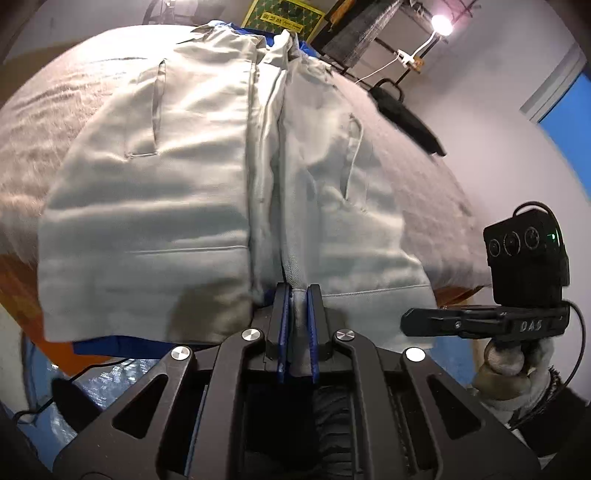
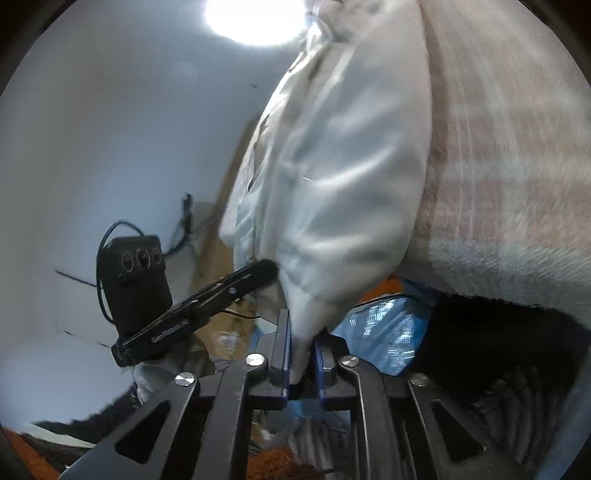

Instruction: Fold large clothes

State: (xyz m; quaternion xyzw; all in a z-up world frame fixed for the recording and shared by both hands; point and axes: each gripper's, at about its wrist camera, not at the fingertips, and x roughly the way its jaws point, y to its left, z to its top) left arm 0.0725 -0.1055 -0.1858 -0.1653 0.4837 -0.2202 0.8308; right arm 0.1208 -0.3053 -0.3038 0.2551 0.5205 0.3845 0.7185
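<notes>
Gripping jacket (image 1: 192,184) hem: left gripper (image 1: 297,291) and right gripper (image 2: 303,332) both pinching cloth. Next, likely lifting evenly toward collar.

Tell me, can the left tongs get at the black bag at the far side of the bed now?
Probably not: the left tongs are shut on the grey garment, and the black bag lies across the bed.

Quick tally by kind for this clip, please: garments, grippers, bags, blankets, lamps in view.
Garments: 1, pale grey jacket
Grippers: 2, left gripper and right gripper, both shut on the jacket's hem
Bags: 1, black bag
Blankets: 1, fuzzy blanket
Lamps: 1, lamp
Total: 6
</notes>
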